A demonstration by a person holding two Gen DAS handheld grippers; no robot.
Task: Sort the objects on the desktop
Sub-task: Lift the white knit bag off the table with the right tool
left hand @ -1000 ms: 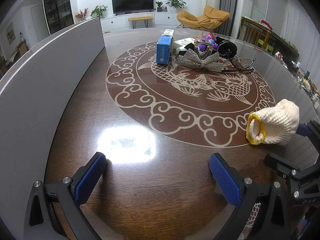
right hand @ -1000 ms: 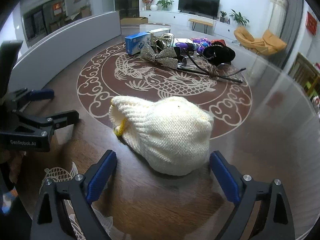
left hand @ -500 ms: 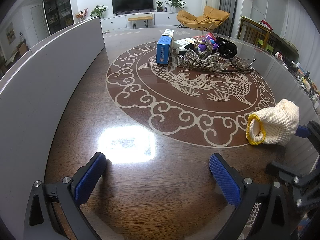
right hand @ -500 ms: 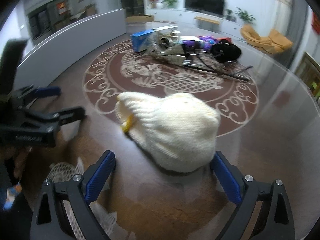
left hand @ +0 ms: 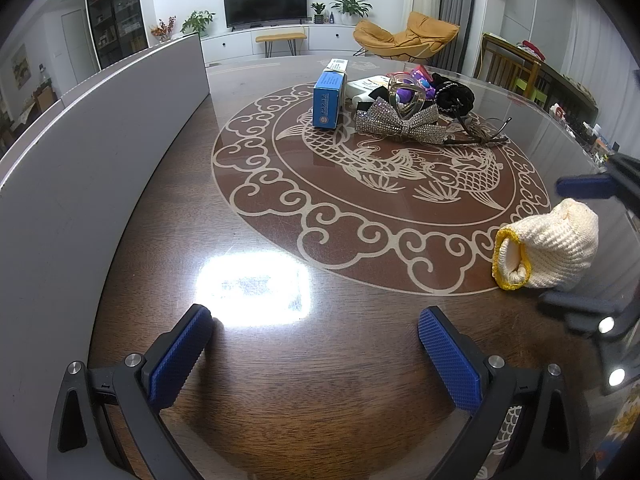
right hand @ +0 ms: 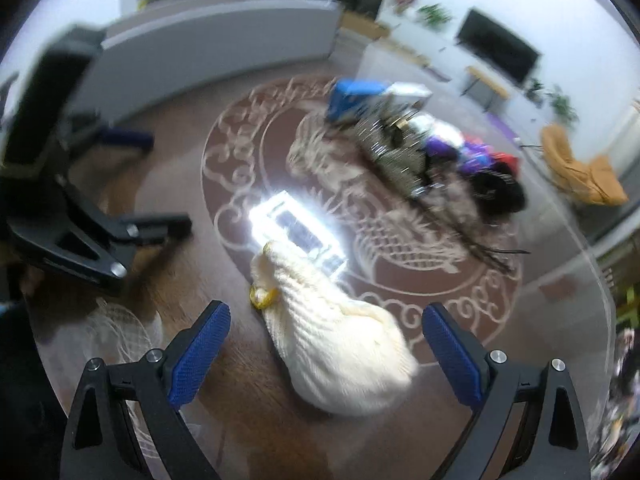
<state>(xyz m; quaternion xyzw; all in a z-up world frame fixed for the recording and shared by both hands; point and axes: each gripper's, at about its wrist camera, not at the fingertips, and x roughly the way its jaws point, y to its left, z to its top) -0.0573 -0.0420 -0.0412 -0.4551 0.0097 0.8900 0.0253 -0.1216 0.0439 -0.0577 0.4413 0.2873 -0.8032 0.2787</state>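
Note:
A cream knitted glove with a yellow cuff (left hand: 548, 248) lies on the dark table at the right; it also shows in the right wrist view (right hand: 340, 340). My right gripper (right hand: 326, 350) is open and hangs over the glove, a finger on each side, and is seen in the left wrist view (left hand: 588, 240). My left gripper (left hand: 314, 344) is open and empty above bare table near the front. A pile at the far side holds a blue box (left hand: 329, 98), a sparkly silver bow (left hand: 400, 122) and dark accessories (left hand: 454, 94).
A long grey partition (left hand: 100, 140) runs along the left of the table. The table's glass edge (left hand: 568, 120) curves round at the right. The right wrist view is motion-blurred.
My right gripper has risen and tilted downward over the glove, its view swinging and blurring. The left gripper and the glove have not moved.

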